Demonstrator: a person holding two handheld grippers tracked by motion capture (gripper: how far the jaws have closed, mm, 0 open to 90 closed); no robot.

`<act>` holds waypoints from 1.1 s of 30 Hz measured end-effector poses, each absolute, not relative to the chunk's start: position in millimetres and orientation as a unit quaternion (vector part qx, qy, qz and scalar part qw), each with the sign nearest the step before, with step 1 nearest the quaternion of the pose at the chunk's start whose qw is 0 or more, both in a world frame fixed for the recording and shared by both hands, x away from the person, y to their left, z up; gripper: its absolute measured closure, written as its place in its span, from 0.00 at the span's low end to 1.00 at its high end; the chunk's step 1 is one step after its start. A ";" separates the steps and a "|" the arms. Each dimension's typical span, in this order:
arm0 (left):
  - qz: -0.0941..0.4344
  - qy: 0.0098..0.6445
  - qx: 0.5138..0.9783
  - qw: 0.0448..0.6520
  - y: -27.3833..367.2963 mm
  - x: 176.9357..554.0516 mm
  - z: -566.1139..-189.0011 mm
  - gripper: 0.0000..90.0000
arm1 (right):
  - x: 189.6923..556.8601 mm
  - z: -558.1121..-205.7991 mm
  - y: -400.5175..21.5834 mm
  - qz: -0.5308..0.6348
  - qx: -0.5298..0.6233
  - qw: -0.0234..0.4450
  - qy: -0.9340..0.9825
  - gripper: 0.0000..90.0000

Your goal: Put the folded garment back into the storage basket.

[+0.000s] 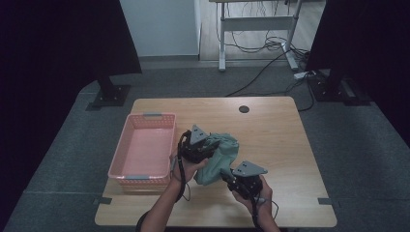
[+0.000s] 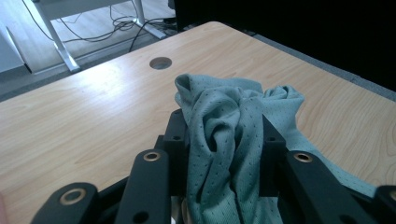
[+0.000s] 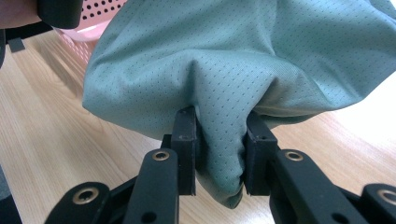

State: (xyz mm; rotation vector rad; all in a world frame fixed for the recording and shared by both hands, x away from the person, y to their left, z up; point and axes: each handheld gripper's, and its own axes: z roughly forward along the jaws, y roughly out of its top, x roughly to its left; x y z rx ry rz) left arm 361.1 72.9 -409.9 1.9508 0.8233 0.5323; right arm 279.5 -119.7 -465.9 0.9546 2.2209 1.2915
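High view: one green cloth [image 1: 220, 157], two grippers' fingers clamped on it; one pink basket [image 1: 145, 145] beside.

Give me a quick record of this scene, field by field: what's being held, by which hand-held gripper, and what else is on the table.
held item: green cloth, bunched
left hand-held gripper: shut on the green cloth
right hand-held gripper: shut on the green cloth
cloth position: between both grippers, right of the basket
container: pink basket, on the table's left
surface: wooden table
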 end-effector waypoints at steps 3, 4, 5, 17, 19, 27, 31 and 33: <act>0.219 0.333 0.792 0.463 75.3 361.5 -407.4 0.72 | 280.5 -462.9 -118.4 0.465 0.341 0.199 0.792 0.78; 0.219 0.334 0.790 0.464 76.2 361.5 -407.3 0.72 | 280.9 -462.1 -117.7 0.466 0.340 0.201 0.792 0.78; 0.219 0.335 0.790 0.465 76.8 361.5 -407.4 0.72 | 281.0 -461.3 -116.4 0.467 0.341 0.200 0.791 0.78; 0.225 0.340 0.785 0.466 89.9 362.7 -405.4 0.72 | 285.9 -456.6 -104.0 0.468 0.336 0.200 0.793 0.78; 0.225 0.342 0.784 0.467 92.7 363.3 -405.6 0.72 | 287.0 -456.2 -101.6 0.468 0.335 0.200 0.793 0.78; 0.228 0.346 0.782 0.466 104.5 364.2 -403.2 0.72 | 290.4 -454.0 -90.6 0.467 0.332 0.199 0.795 0.78; 0.231 0.348 0.779 0.467 111.0 364.1 -400.5 0.72 | 292.3 -451.3 -84.8 0.467 0.329 0.198 0.796 0.78; 0.233 0.350 0.778 0.467 114.5 364.1 -399.2 0.72 | 293.1 -449.8 -81.6 0.467 0.327 0.199 0.797 0.78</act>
